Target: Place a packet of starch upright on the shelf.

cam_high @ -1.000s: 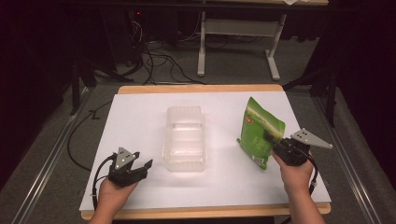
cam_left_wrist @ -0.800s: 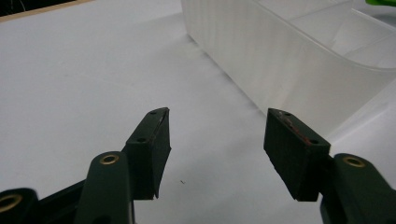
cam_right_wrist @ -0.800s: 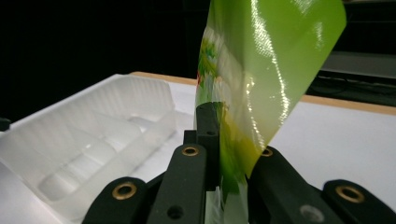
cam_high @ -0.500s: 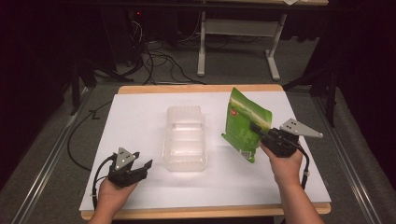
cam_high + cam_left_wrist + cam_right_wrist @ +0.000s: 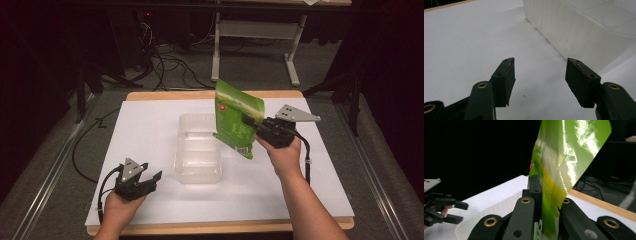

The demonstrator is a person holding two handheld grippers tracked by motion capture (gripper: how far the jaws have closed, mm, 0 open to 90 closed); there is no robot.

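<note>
My right gripper (image 5: pixel 248 120) is shut on a green snack bag (image 5: pixel 235 116), holding it upright in the air over the right edge of a clear plastic container (image 5: pixel 197 147) in the middle of the table. In the right gripper view the green bag (image 5: pixel 566 160) is pinched between the jaws, above the container's rim (image 5: pixel 496 207). At the table's front left, my left gripper (image 5: pixel 151 180) rests open, pointing at the container. Nothing lies between its fingers (image 5: pixel 505 80) in the left gripper view, where the container's wall (image 5: pixel 574 30) stands just beyond them.
A white sheet (image 5: pixel 150 125) covers the wooden table (image 5: pixel 200 229). Desk legs (image 5: pixel 217 45) and cables (image 5: pixel 165 62) lie on the floor beyond the far edge. My left gripper (image 5: pixel 442 208) shows at the far left of the right gripper view.
My right gripper has lifted the green bag off the table's right side and carried it left, over the container's edge. The left gripper has stayed put.
</note>
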